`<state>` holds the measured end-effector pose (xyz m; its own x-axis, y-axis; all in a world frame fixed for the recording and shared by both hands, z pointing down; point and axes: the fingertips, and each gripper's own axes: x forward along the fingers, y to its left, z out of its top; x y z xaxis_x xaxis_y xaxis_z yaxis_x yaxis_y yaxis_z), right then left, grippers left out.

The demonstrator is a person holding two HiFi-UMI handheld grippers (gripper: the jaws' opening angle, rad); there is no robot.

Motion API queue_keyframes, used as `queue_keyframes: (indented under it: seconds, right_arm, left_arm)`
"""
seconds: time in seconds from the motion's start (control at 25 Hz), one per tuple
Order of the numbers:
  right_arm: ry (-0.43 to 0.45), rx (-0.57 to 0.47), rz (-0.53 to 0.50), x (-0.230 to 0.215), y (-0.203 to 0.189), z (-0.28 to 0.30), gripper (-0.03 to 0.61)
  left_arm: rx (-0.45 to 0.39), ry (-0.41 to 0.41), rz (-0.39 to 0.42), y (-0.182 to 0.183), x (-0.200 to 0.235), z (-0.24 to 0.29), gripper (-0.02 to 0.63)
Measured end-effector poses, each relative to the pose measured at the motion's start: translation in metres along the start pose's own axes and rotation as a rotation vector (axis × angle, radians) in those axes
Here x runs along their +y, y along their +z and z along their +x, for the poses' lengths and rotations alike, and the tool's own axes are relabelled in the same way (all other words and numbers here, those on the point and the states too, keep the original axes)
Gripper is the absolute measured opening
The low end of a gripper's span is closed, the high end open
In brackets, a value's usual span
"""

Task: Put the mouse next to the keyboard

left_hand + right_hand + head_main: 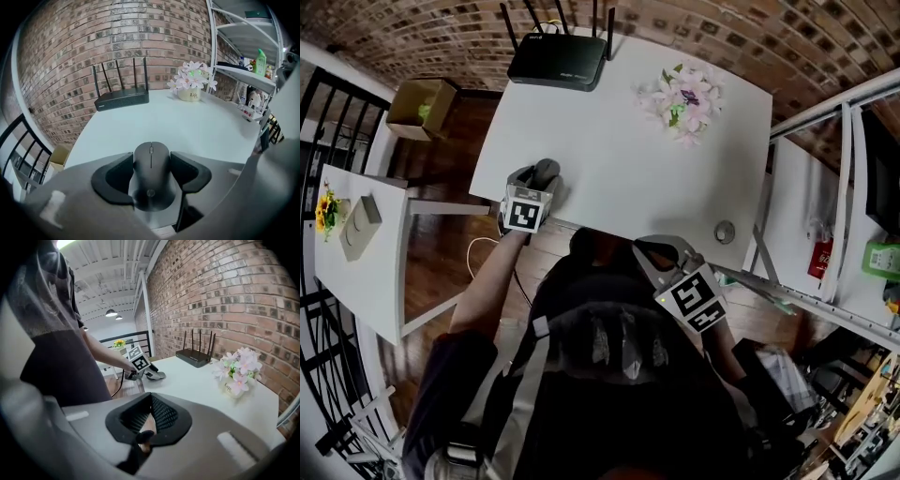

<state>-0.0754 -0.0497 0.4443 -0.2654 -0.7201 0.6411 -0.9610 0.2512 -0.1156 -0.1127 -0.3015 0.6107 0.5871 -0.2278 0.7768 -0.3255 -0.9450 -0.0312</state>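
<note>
At the counter [619,159] edge opposite the router [558,61], the left claw [151,157] is clamped on the mouse [151,180] — one dark pad presses against each flank.

- Mouse: dark and upright, with its scroll wheel and nose directed toward the router. It sits straight across the white surface from the router, well apart from it. No view shows whether its underside touches the counter.
- Left claw: angled downward, marker cube on top, held at the end of the person's outstretched arm.
- Right claw [150,399]: jaws together, nothing between them. It is farther from the router than the left claw — off the counter edge, in front of the person's torso, pointing toward the surface.
- Flower pot [682,98]: pink and white blooms, set along the same brick-wall side as the router, well apart from it.
- Small round disc [725,232]: lies on the counter at the edge opposite the router, on the flower-pot side.
</note>
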Motion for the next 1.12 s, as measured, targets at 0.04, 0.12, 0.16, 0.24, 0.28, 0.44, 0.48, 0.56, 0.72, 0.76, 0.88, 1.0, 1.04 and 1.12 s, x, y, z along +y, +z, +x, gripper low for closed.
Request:
queue_keyframes:
  seconds: [0.04, 0.12, 0.16, 0.24, 0.28, 0.44, 0.48, 0.56, 0.72, 0.76, 0.88, 1.0, 1.04, 1.12]
  right_arm:
    - [0.001, 0.005, -0.002, 0.002, 0.004, 0.006, 0.006]
    - [0.001, 0.019, -0.019, 0.006, 0.013, 0.019, 0.005]
    - [0.000, 0.028, -0.029, 0.007, 0.016, 0.025, 0.005]
    - [0.003, 0.040, -0.041, 0.012, 0.022, 0.036, 0.005]
    - [0.005, 0.046, -0.041, 0.014, 0.024, 0.039, 0.005]
    - [0.015, 0.062, -0.054, 0.013, 0.026, 0.042, 0.005]
    - [0.012, 0.063, -0.055, 0.013, 0.027, 0.042, 0.005]
    - [0.001, 0.062, -0.046, 0.012, 0.027, 0.041, 0.005]
    - [-0.013, 0.060, -0.026, 0.012, 0.025, 0.039, 0.006]
    - [-0.018, 0.059, -0.020, 0.011, 0.024, 0.038, 0.005]
    - [-0.035, 0.057, -0.013, 0.011, 0.023, 0.036, 0.006]
    - [-0.048, 0.055, -0.003, 0.012, 0.022, 0.032, 0.006]
    - [-0.050, 0.055, 0.002, 0.012, 0.021, 0.030, 0.006]
    - [-0.054, 0.052, 0.006, 0.010, 0.019, 0.026, 0.006]
  left_arm:
    - [-0.008, -0.002, -0.003, 0.002, 0.004, 0.000, 0.250]
    - [-0.017, 0.005, -0.011, 0.002, 0.018, -0.002, 0.250]
    - [-0.017, 0.015, -0.015, 0.000, 0.027, -0.003, 0.249]
    - [-0.013, 0.032, -0.021, -0.006, 0.044, -0.007, 0.249]
    - [-0.011, 0.035, -0.025, -0.008, 0.049, -0.008, 0.249]
    - [-0.009, 0.056, -0.059, -0.014, 0.064, -0.011, 0.249]
    - [-0.007, 0.056, -0.064, -0.015, 0.066, -0.012, 0.249]
    - [-0.009, 0.048, -0.063, -0.014, 0.070, -0.012, 0.249]
    - [-0.004, 0.041, -0.061, -0.016, 0.077, -0.011, 0.251]
    - [-0.001, 0.041, -0.058, -0.016, 0.077, -0.011, 0.251]
    - [0.005, 0.058, -0.056, -0.016, 0.084, -0.013, 0.248]
    - [0.004, 0.077, -0.065, -0.019, 0.093, -0.014, 0.246]
    - [0.006, 0.082, -0.068, -0.022, 0.095, -0.014, 0.247]
    - [0.008, 0.091, -0.076, -0.026, 0.097, -0.013, 0.244]
